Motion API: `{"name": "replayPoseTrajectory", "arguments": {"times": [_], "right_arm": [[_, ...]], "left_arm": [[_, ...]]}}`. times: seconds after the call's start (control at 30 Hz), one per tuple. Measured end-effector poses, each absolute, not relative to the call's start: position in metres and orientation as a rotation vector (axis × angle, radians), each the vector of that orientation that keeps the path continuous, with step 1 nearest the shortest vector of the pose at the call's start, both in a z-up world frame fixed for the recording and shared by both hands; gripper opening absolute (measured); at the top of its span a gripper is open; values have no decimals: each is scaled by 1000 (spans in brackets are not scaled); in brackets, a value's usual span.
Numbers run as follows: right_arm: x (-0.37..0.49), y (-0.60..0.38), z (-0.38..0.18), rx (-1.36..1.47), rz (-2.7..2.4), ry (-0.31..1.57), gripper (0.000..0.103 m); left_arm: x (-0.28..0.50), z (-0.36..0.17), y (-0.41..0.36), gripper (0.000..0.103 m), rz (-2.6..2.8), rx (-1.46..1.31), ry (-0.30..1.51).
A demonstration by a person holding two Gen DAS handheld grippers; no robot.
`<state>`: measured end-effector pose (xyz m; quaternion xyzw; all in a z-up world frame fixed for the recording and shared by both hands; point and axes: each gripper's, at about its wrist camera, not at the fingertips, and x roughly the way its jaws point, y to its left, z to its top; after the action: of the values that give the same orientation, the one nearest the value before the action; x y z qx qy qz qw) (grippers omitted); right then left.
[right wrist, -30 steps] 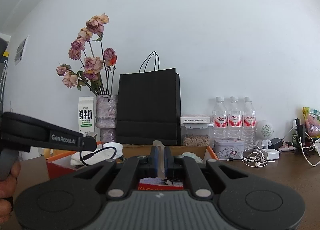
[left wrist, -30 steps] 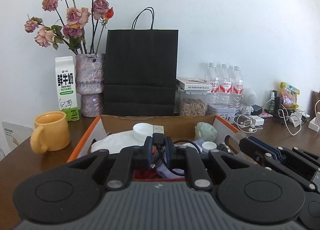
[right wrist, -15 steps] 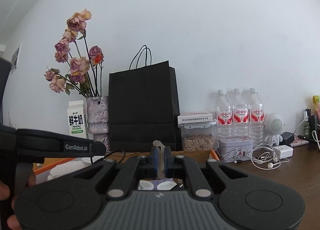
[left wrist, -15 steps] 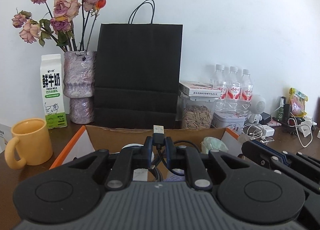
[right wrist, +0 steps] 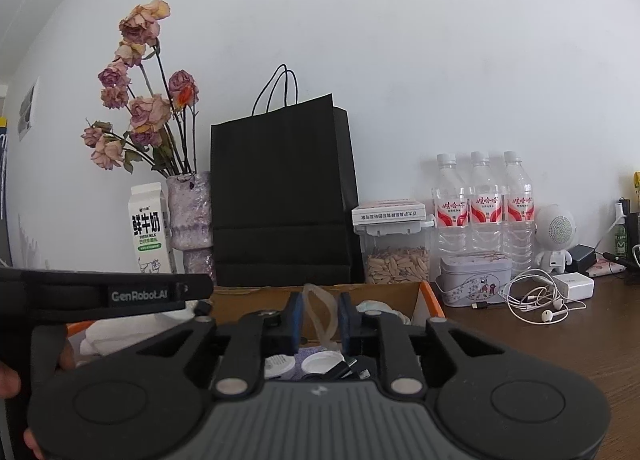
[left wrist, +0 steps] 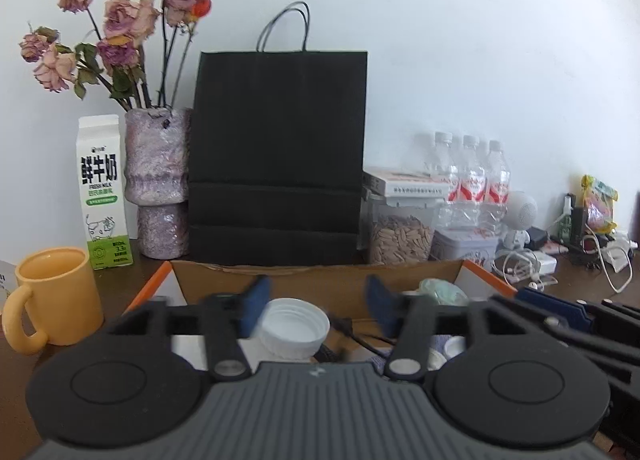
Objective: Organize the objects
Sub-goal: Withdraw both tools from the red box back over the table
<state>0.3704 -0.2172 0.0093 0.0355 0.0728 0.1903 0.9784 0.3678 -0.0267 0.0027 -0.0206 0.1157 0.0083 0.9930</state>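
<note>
An orange-edged cardboard box sits in front of me; it also shows in the right wrist view. My left gripper is open and blurred over the box, above a white cap and a black USB cable lying inside. My right gripper is partly open with a translucent strip between its fingers, over white caps and black plugs. The left gripper body shows at the left of the right wrist view.
Behind the box stand a black paper bag, a vase of dried roses, a milk carton, a seed jar, water bottles and a tin. A yellow mug is left. Earphones and chargers lie right.
My left gripper has opened and let the USB cable drop into the box. My right gripper has opened a little from shut.
</note>
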Motion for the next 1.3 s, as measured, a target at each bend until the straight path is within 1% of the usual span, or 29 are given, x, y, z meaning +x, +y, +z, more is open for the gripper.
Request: {"name": "replayPoseTrajectory", "arguments": {"times": [0.03,0.07,0.1,0.13,0.23,0.73,0.77,0.83,1.3], "right_arm": [[369,-216,9,68,385,148,55],[368,-216,9,64,386,144,65],[367,-215,9,59,382,136,81],[365,-215,9,55,375,125,88],[362,-216,11,56,371,100,92],[363,-217,11,61,367,115,95],[363,-218,11,63,368,116,96],[363,-218,11,67,365,118,103],[358,-219,13,68,346,107,103]], "left_arm": [[366,3,-26,80,27,-42,219],[365,4,-26,96,39,-42,206],[364,4,-26,103,56,-46,191],[363,4,-25,103,74,-52,172],[363,5,-22,103,82,-67,171],[363,1,-19,103,90,-86,161],[362,0,-18,103,91,-86,160],[361,0,-17,103,90,-89,157],[338,-4,-2,103,117,-94,151]]}}
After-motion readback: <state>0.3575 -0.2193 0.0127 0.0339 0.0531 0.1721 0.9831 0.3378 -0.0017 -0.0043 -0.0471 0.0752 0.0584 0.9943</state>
